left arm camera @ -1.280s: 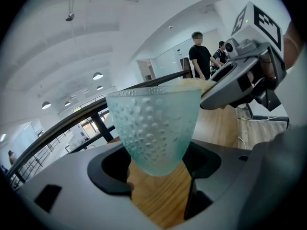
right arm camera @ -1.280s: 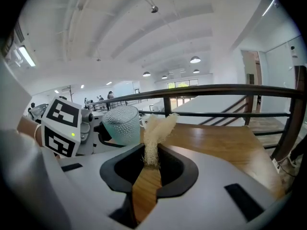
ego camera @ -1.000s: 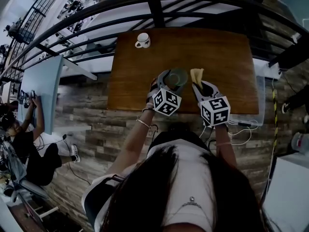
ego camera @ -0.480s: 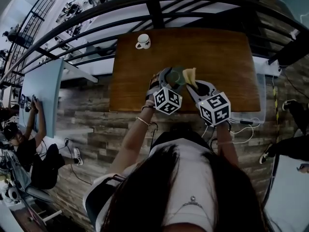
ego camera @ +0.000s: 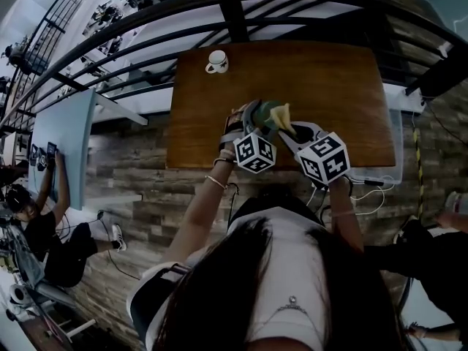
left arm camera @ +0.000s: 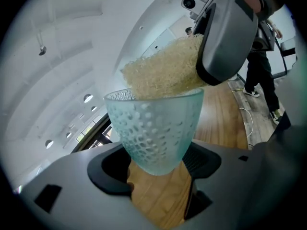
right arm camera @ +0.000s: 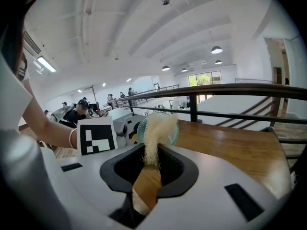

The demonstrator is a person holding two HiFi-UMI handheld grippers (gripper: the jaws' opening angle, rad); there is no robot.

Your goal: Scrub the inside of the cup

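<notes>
A pale green dimpled glass cup (left arm camera: 156, 128) is up off the wooden table (ego camera: 329, 86), and my left gripper (left arm camera: 158, 164) is shut on its lower part. In the head view the cup (ego camera: 265, 114) tilts toward my right gripper (ego camera: 289, 131). That gripper is shut on a yellow fibrous sponge (right arm camera: 154, 133), which it holds edge-on. The sponge (left arm camera: 163, 73) pokes into the cup's mouth and bulges over the rim. From the right gripper view the cup (right arm camera: 140, 131) is mostly hidden behind the sponge, with my left gripper's marker cube (right arm camera: 98, 135) beside it.
A white mug (ego camera: 216, 61) stands at the table's far left corner. A dark metal railing (ego camera: 234, 9) runs along the far edge of the table. Cables (ego camera: 365, 189) lie on the floor at the near right. A seated person (ego camera: 36, 218) is lower left.
My right gripper has moved left with the sponge, from beside the cup into its mouth. The left gripper has rolled, tipping the cup toward the sponge.
</notes>
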